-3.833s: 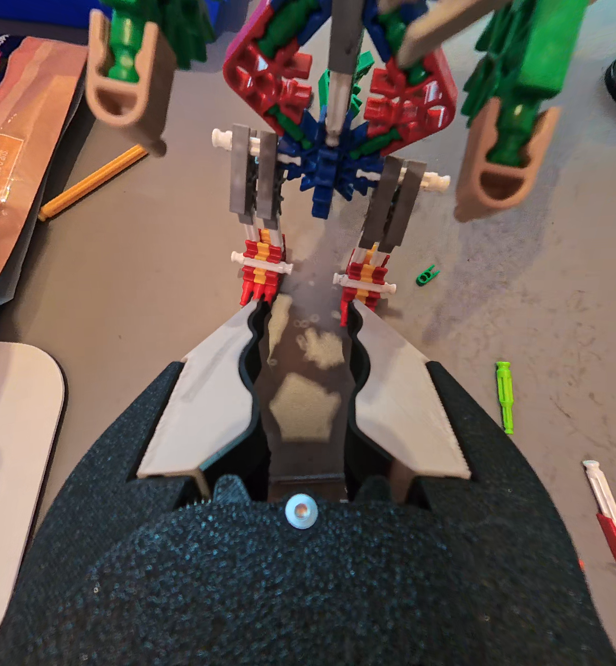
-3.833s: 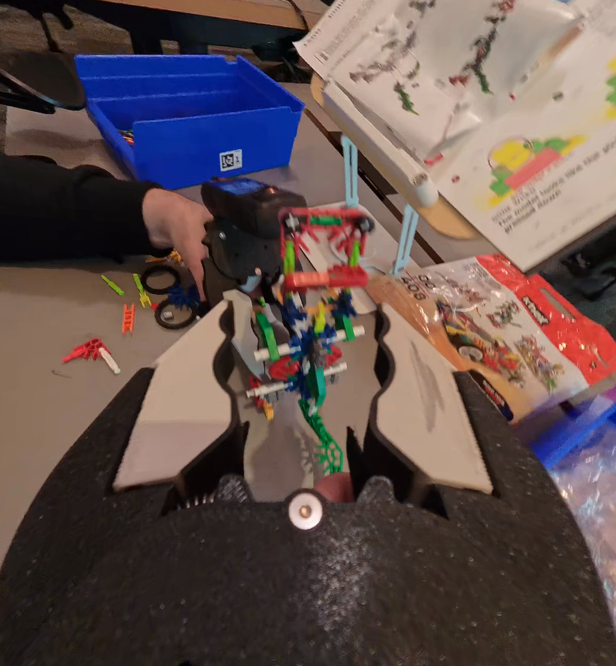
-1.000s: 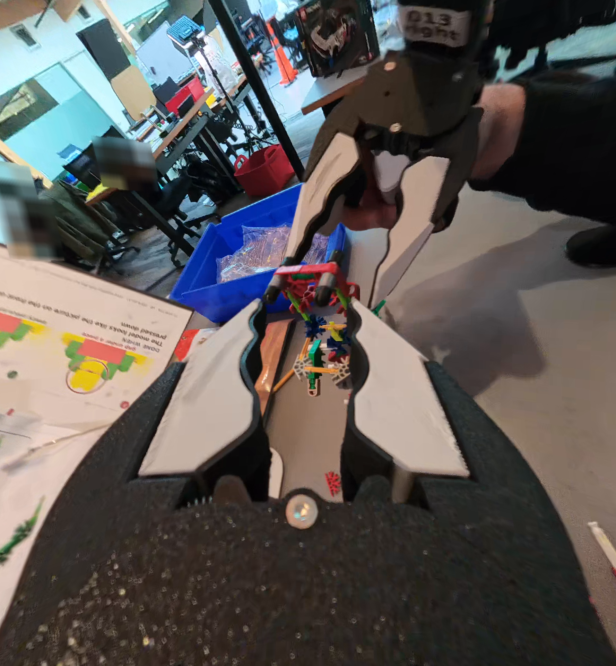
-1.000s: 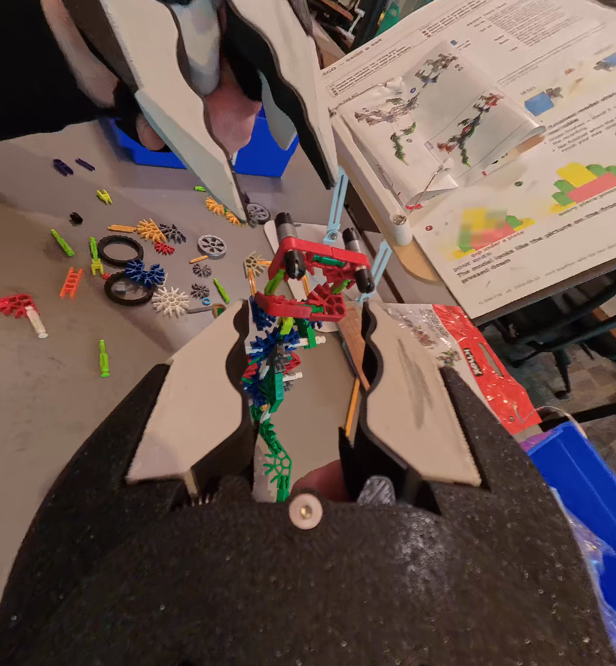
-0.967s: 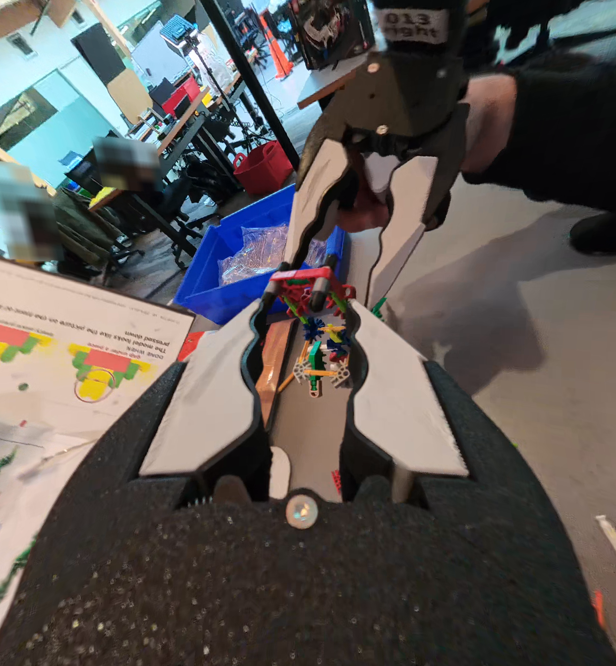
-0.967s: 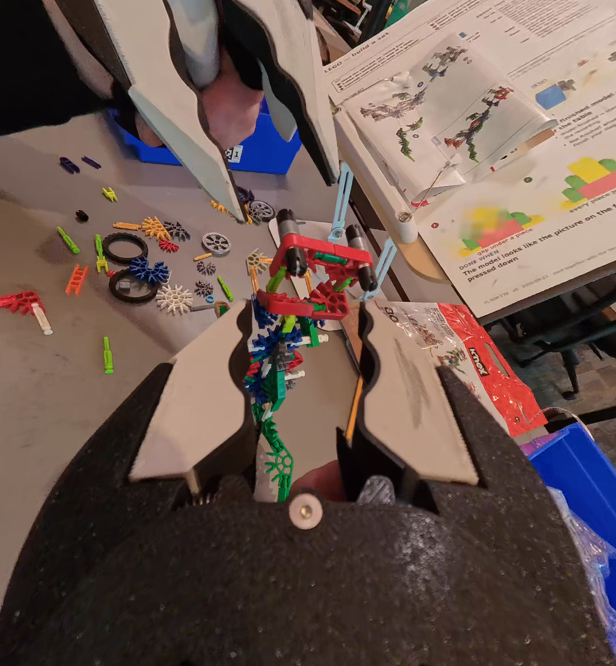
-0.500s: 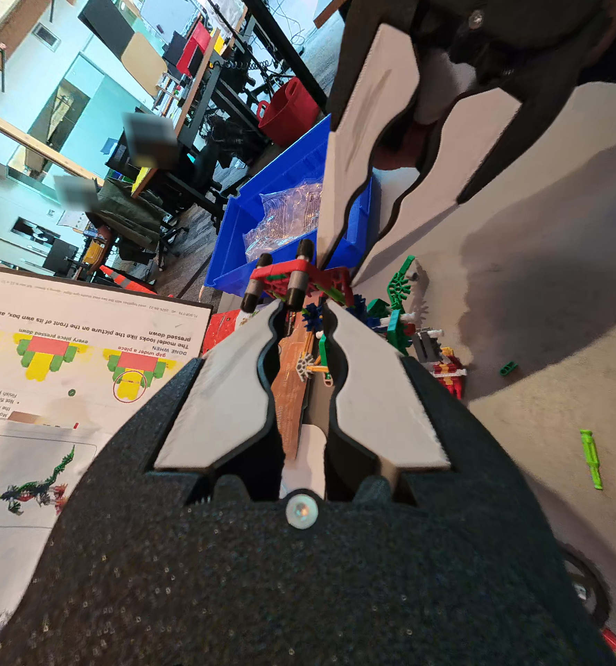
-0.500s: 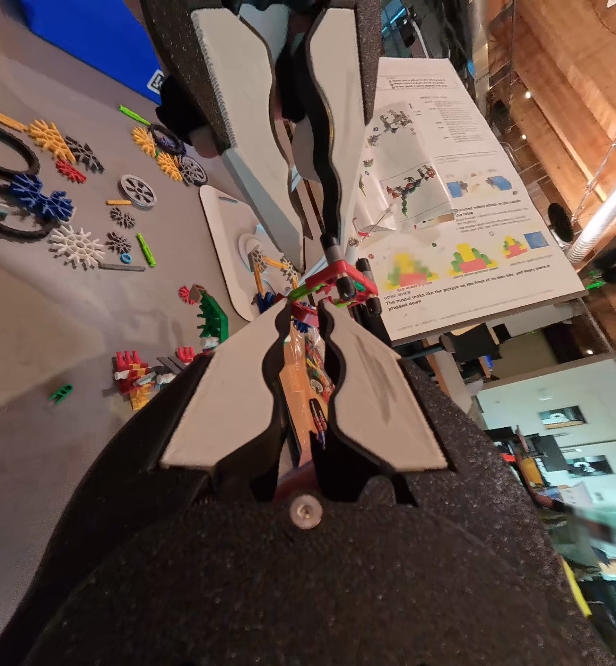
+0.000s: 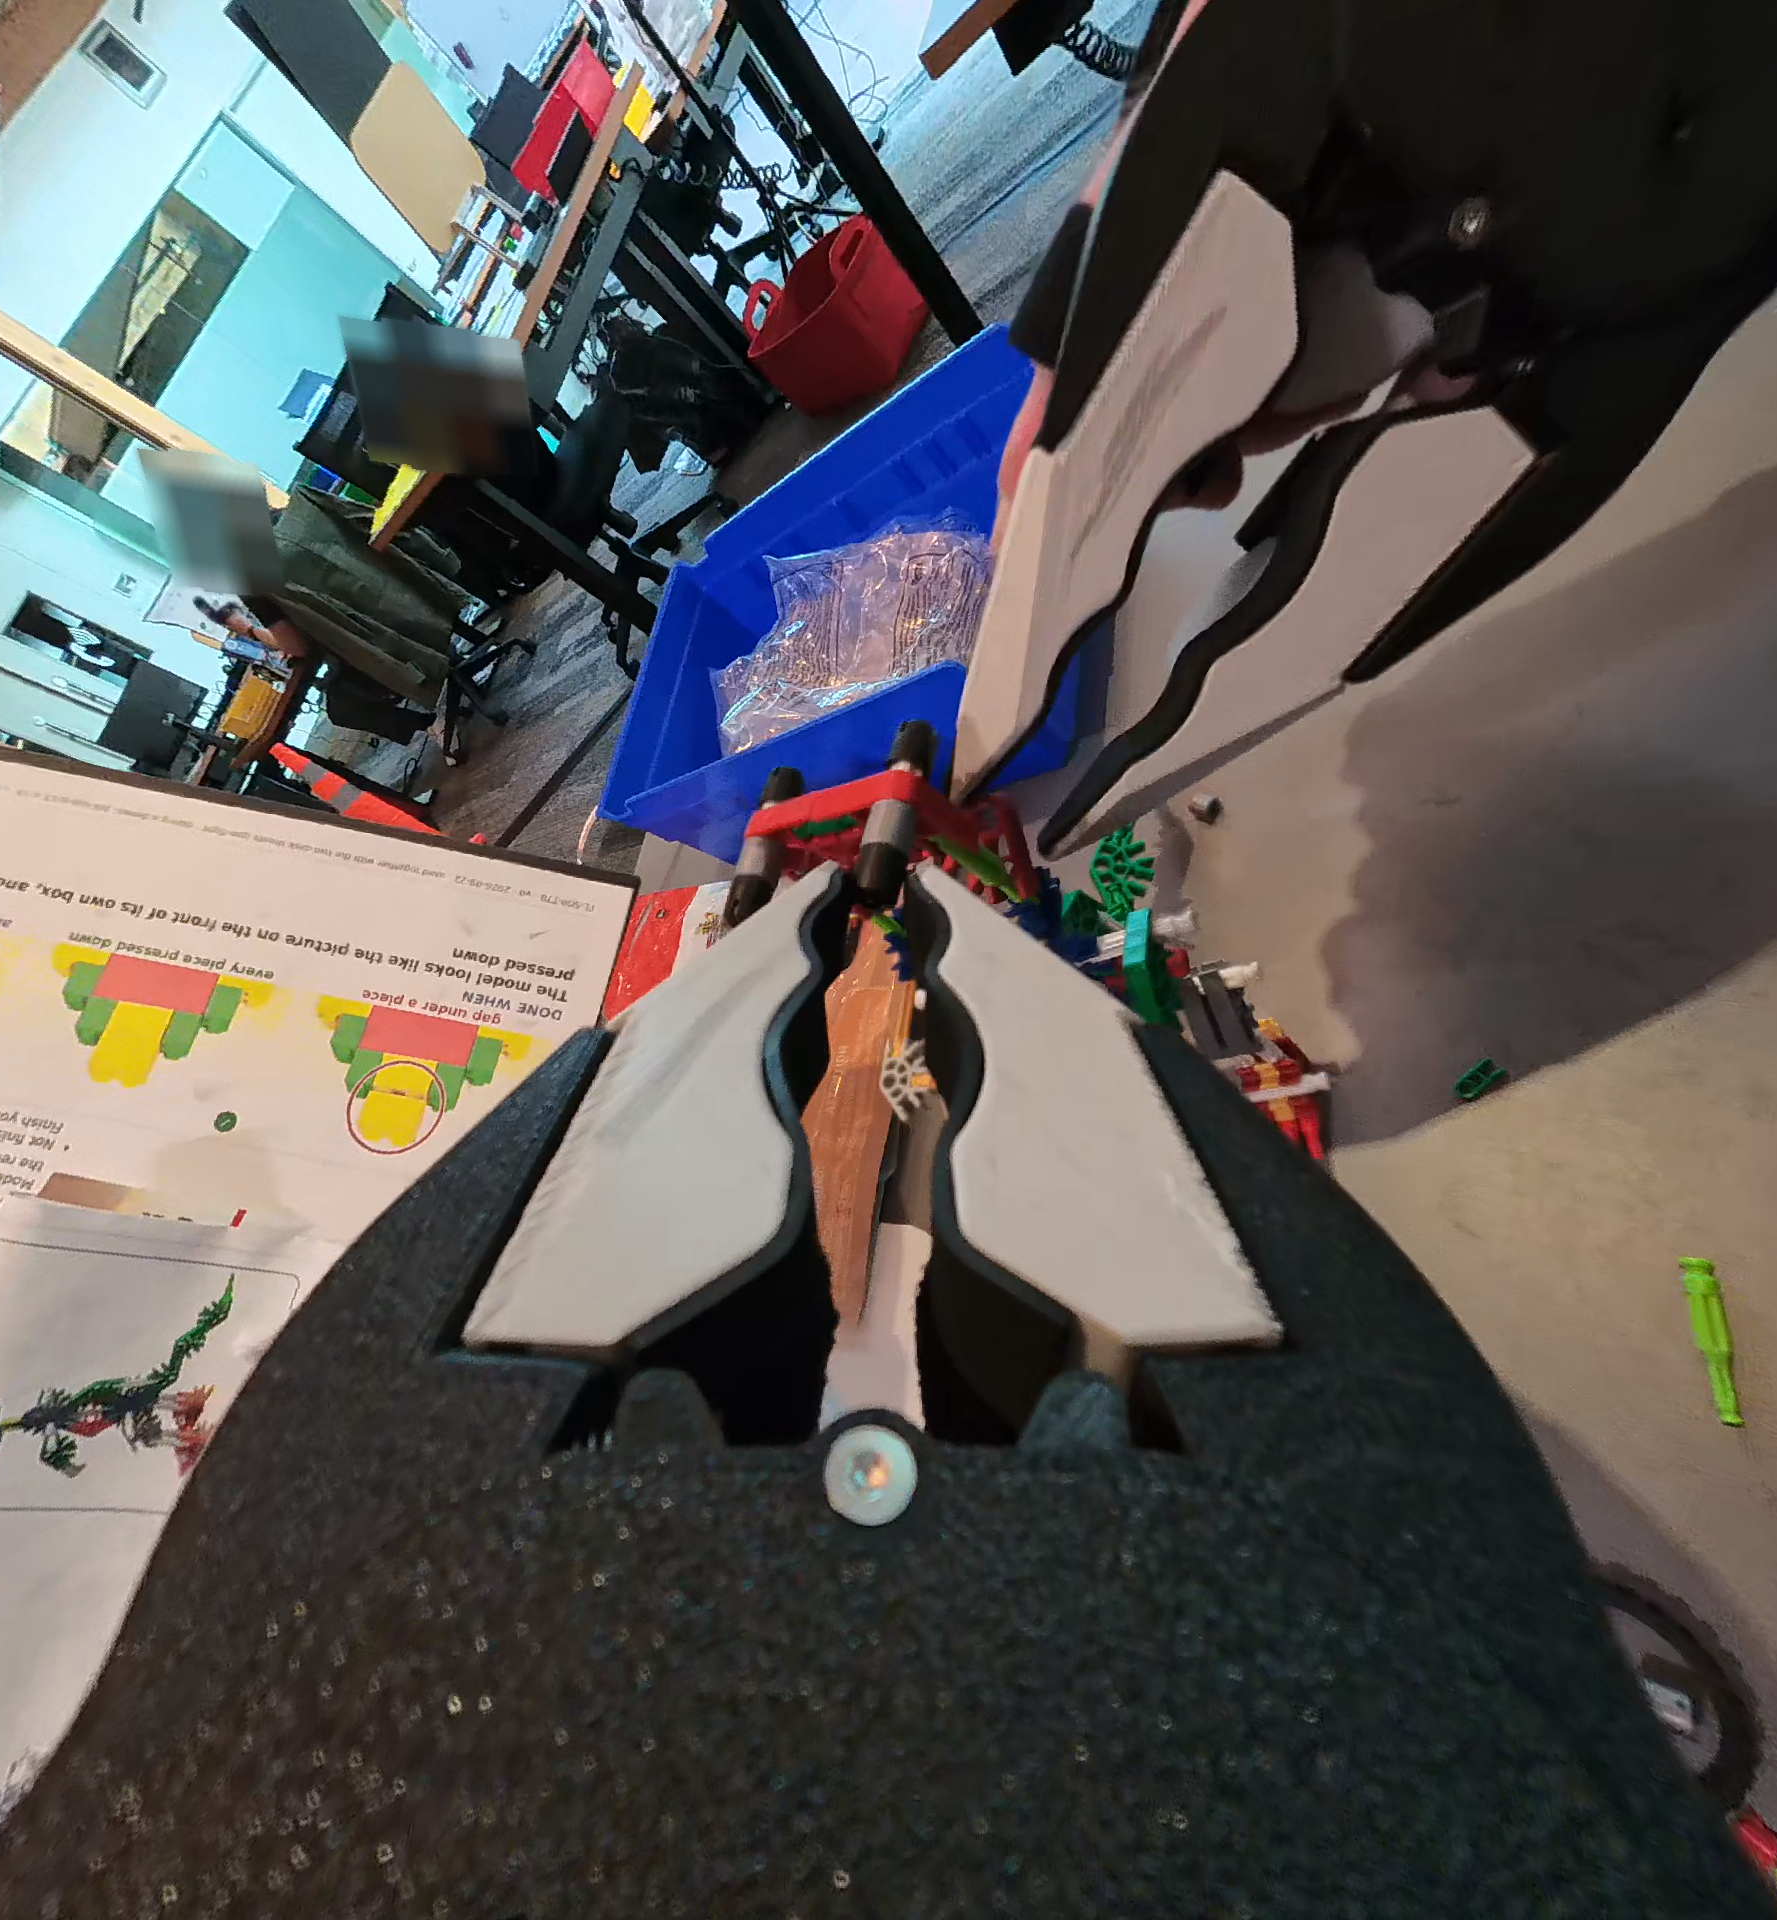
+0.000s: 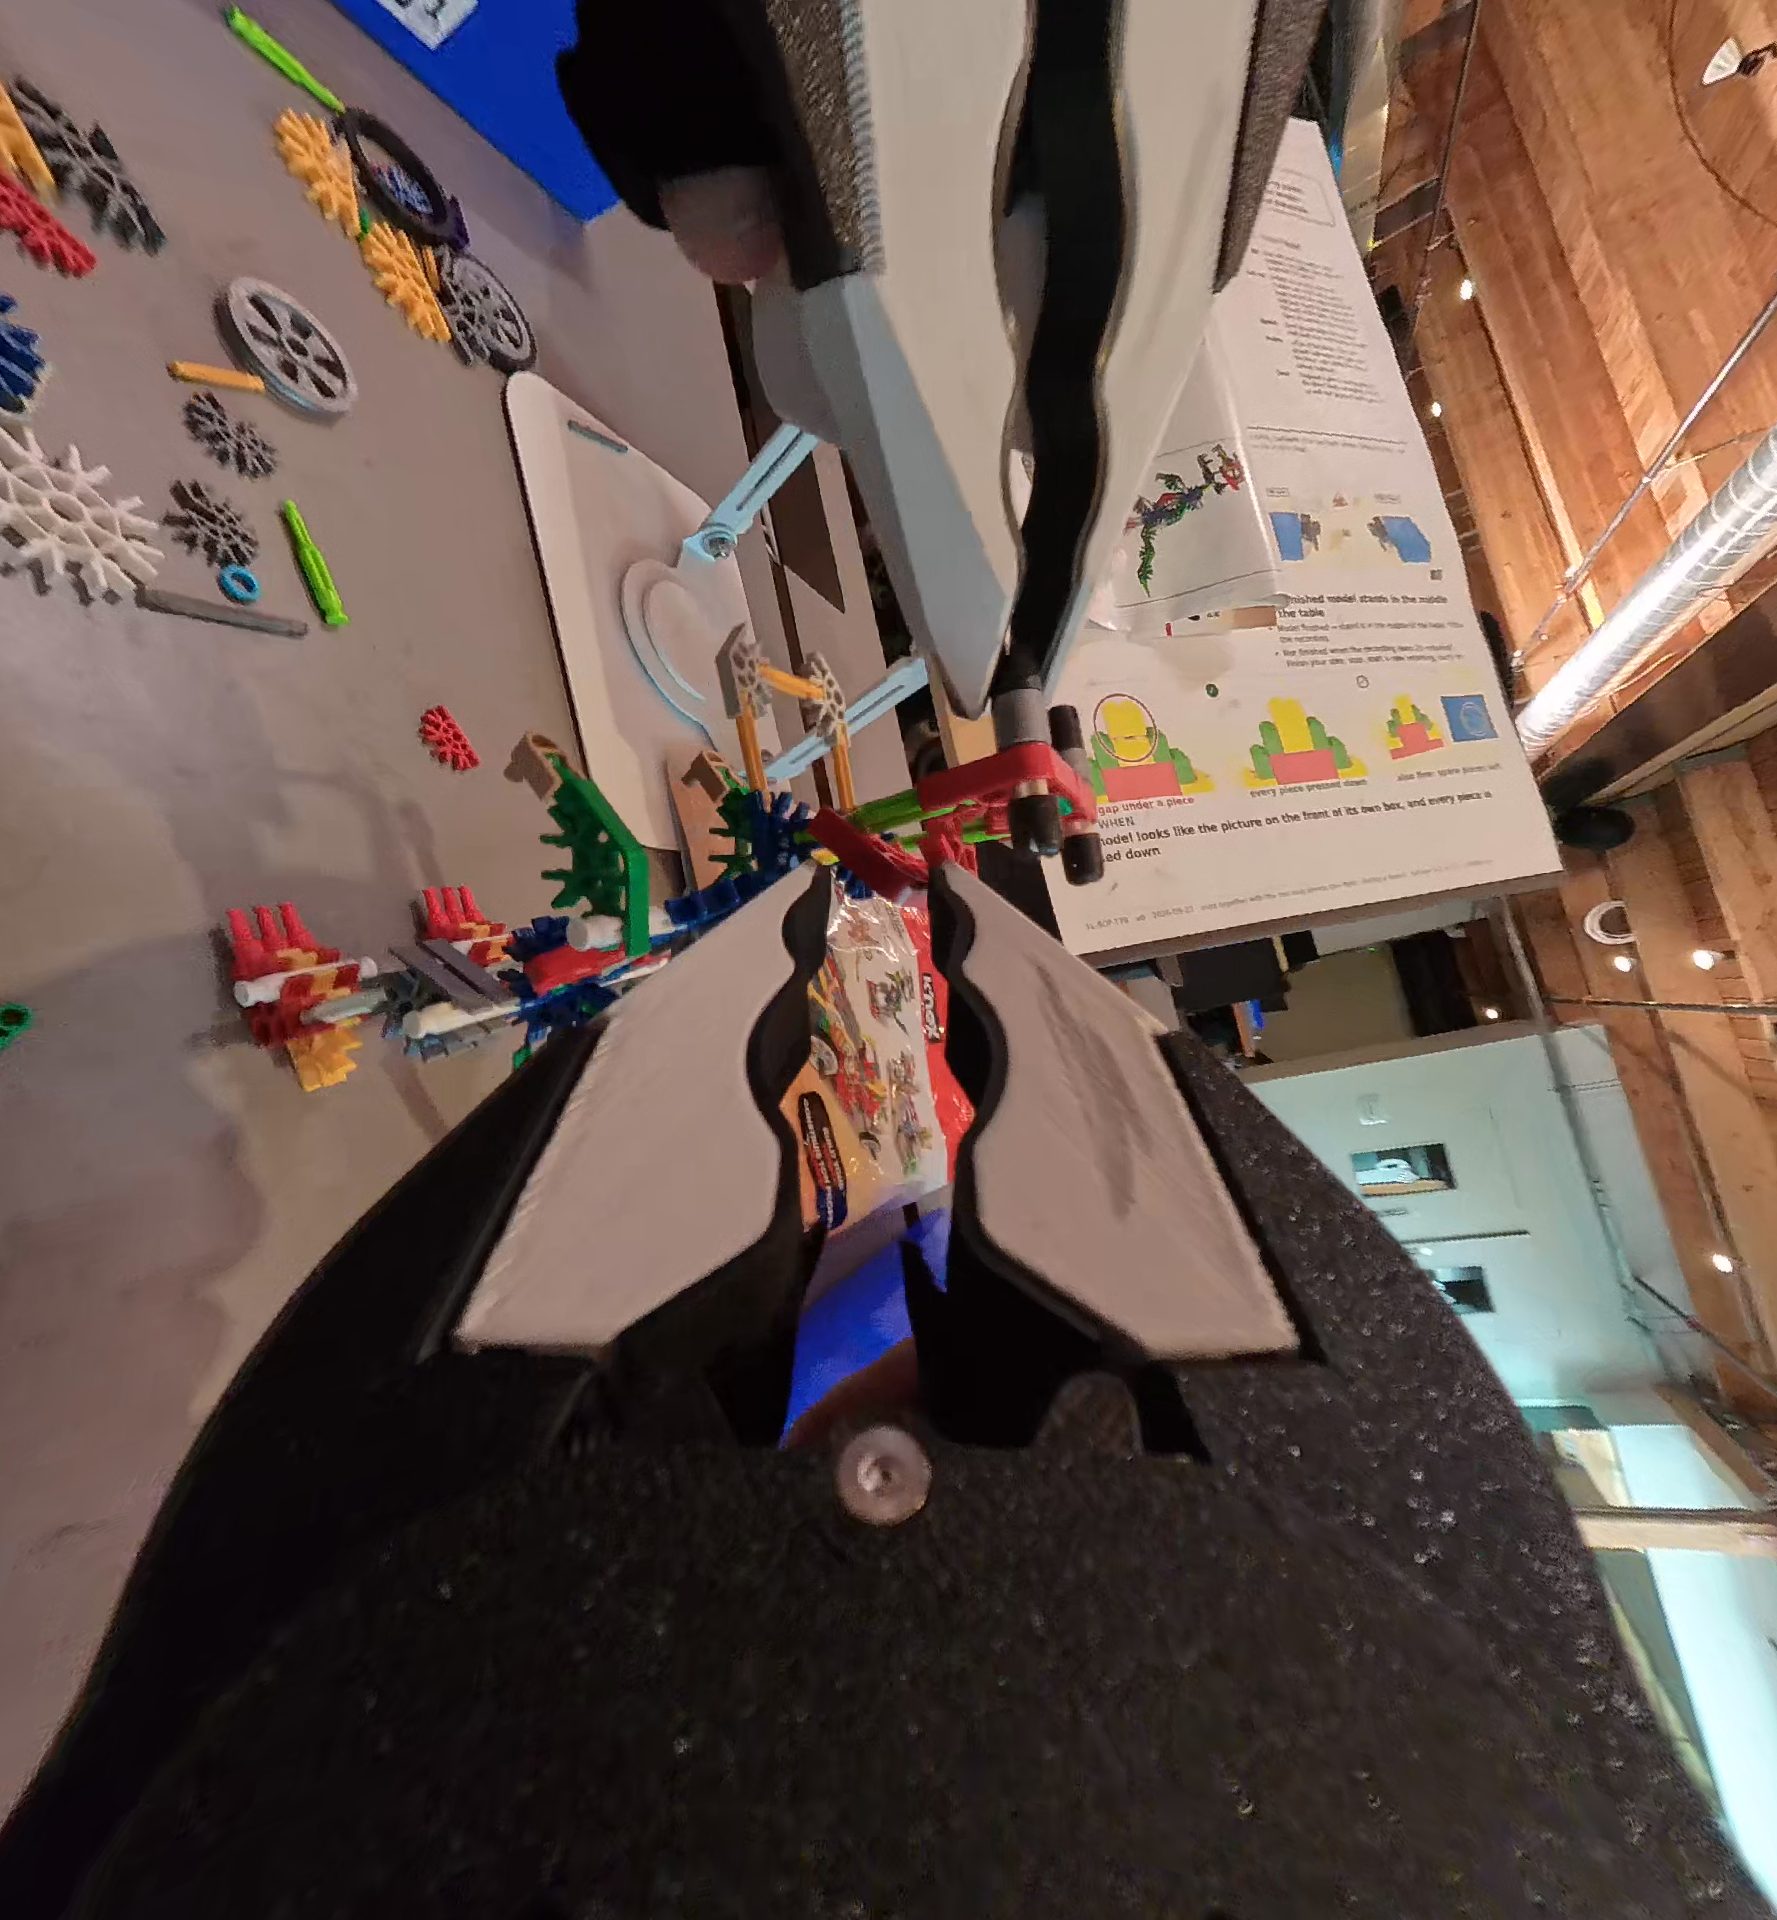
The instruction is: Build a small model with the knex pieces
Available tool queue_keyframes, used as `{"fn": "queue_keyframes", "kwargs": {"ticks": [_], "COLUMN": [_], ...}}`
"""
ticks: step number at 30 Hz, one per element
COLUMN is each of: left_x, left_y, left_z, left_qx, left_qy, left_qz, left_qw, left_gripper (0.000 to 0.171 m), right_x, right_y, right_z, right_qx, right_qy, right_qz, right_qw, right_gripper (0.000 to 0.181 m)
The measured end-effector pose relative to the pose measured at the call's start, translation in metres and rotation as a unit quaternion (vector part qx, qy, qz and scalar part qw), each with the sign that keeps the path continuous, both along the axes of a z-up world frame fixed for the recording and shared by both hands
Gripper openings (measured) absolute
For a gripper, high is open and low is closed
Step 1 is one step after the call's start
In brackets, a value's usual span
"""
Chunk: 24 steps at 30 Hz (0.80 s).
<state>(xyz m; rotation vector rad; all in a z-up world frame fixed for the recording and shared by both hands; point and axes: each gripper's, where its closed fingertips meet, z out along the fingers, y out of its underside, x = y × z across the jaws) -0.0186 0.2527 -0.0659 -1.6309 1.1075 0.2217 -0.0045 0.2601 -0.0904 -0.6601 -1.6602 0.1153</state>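
Narrowing from wide apart a second ago, left gripper (image 9: 873, 883) and right gripper (image 10: 873, 873) fingers now clamp the red head frame (image 9: 842, 816) of the rod-and-connector model (image 10: 593, 935), whose body lies tipped on the table (image 10: 136, 1195) to the left.

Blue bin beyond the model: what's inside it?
The blue bin holds a crumpled clear plastic bag. Its near wall and the right tongs cover the rest, so anything under the bag can't be seen.
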Motion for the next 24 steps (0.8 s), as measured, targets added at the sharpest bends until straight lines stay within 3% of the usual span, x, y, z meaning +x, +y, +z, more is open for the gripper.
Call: {"fn": "queue_keyframes", "kwargs": {"ticks": [11, 19, 24], "left_x": [-0.006, -0.019, -0.013], "left_y": [0.004, 0.002, -0.005], "left_z": [0.0, -0.005, -0.017], "left_qx": [-0.009, -0.025, -0.046], "left_qy": [-0.02, -0.077, -0.092], "left_qz": [0.002, 0.007, -0.013], "left_qw": [1.0, 0.997, 0.995], "left_gripper": [0.01, 0.009, 0.017], "right_x": [-0.014, -0.014, -0.013], "right_y": [0.0, 0.0, -0.001], "right_z": [-0.001, 0.006, 0.007], "right_qx": [0.096, 0.089, 0.092], "right_qy": [0.003, 0.026, 0.03], "right_qz": [-0.024, -0.023, -0.025], "right_qw": [0.995, 0.995, 0.995], "right_gripper": [0.01, 0.005, 0.004]}}
